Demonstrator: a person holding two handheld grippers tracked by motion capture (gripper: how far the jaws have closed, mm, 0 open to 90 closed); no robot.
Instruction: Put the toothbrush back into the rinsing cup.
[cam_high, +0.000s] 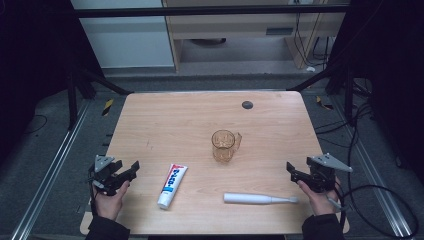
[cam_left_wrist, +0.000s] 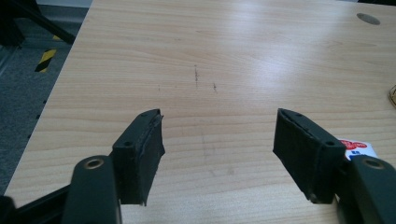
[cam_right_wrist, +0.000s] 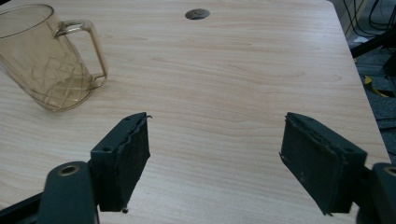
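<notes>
Both my hand-held grippers, left (cam_high: 129, 170) and right (cam_high: 295, 172), hold their jaws apart, empty. Toothbrush (cam_high: 260, 199) lies crosswise on the surface (cam_high: 165, 120) just beside my right one; tube (cam_high: 172, 186) nearer my left; cup (cam_high: 224, 145) between, farther off.

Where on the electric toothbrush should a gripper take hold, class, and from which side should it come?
Grip the thick white handle of the toothbrush, near its middle, coming straight down from above. It lies flat on the table, with its length running left to right, so the jaws should close across its width. The right gripper, jaws open, is nearest. The thin brush end offers less to hold.
</notes>
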